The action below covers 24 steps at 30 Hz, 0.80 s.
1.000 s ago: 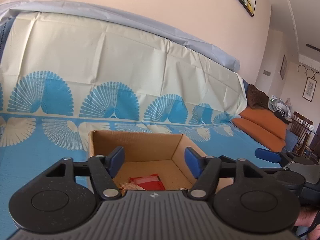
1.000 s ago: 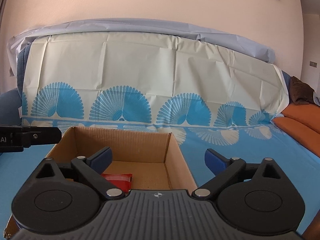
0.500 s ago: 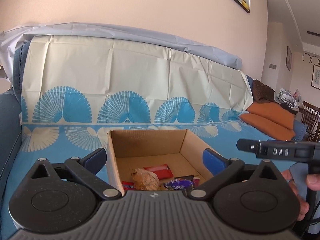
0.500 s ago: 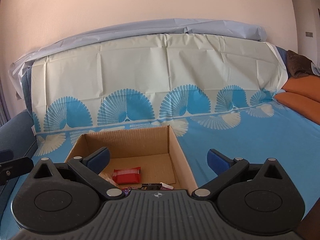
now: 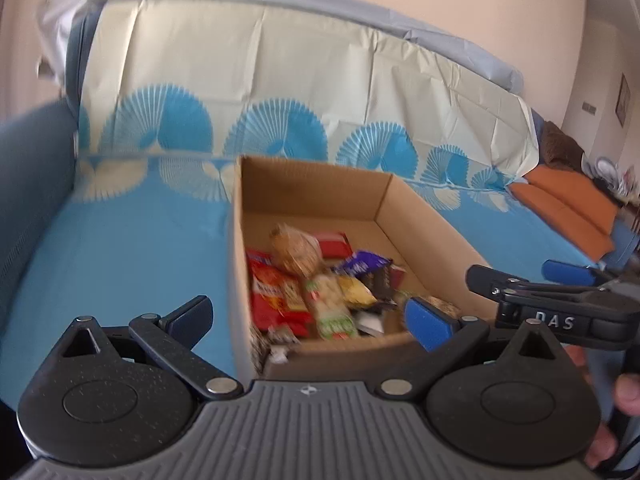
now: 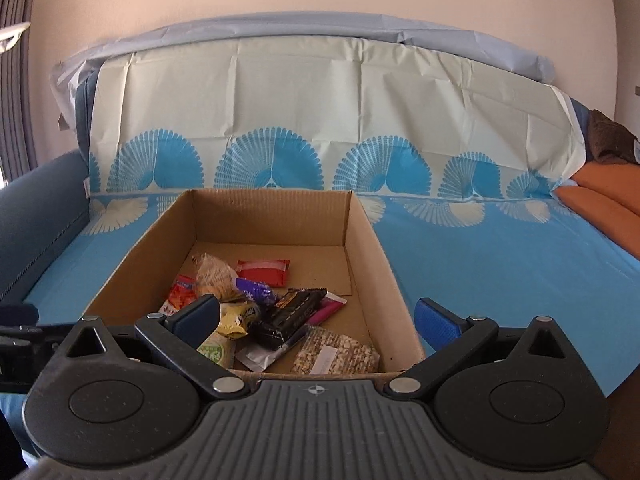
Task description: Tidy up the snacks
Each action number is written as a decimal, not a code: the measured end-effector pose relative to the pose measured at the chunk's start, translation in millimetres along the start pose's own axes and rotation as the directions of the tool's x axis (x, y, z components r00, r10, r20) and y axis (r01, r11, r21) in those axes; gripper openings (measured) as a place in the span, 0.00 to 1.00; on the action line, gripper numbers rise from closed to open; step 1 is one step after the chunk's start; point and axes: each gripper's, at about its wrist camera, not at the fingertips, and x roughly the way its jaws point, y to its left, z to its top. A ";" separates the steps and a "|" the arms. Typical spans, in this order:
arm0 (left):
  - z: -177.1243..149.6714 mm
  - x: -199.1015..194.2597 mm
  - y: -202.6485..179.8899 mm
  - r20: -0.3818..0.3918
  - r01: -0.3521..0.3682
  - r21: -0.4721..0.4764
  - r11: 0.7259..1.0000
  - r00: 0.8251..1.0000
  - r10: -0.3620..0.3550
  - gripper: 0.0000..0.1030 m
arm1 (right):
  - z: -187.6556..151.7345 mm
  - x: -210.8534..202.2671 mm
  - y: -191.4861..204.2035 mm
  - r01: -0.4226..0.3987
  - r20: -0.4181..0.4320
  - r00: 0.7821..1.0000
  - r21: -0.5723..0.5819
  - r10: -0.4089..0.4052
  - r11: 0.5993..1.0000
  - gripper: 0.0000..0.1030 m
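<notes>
An open cardboard box (image 6: pixel 366 236) stands on a sofa and holds several snack packets: a red packet (image 6: pixel 262 270), a black bar (image 6: pixel 294 312), a clear bag of nuts (image 6: pixel 334 356), a purple wrapper (image 6: pixel 256 290). In the left wrist view the box (image 5: pixel 424 220) shows a red chip bag (image 5: pixel 276 296) and a round bun bag (image 5: pixel 298 250). My left gripper (image 5: pixel 308 318) is open and empty, above the box's near left corner. My right gripper (image 6: pixel 318 318) is open and empty, above the box's near edge; it also shows in the left wrist view (image 5: pixel 532 280).
The sofa is covered by a blue and cream fan-patterned cloth (image 6: pixel 500 248). A dark blue armrest (image 6: pixel 36 204) rises at the left. Orange cushions (image 5: pixel 568 204) lie at the far right.
Both grippers have pulled back and tilted down, so more of the box's inside and its snack pile shows. The left view is blurred from motion. Both stay open.
</notes>
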 end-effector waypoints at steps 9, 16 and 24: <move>2.4 21.5 16.6 -0.103 -0.015 -0.053 0.999 0.995 0.010 0.99 | 1.1 6.7 -5.3 -0.001 -0.009 1.000 0.058 0.002 0.998 0.99; 2.5 24.1 4.7 -0.088 0.007 -0.026 1.000 0.996 -0.009 0.99 | 0.5 8.5 -5.2 0.010 -0.002 1.000 0.061 -0.010 0.998 0.99; 2.6 28.3 2.1 -0.088 0.019 -0.034 0.999 0.996 -0.022 0.99 | 1.0 10.9 -5.9 0.011 -0.009 1.000 0.055 -0.010 0.998 0.99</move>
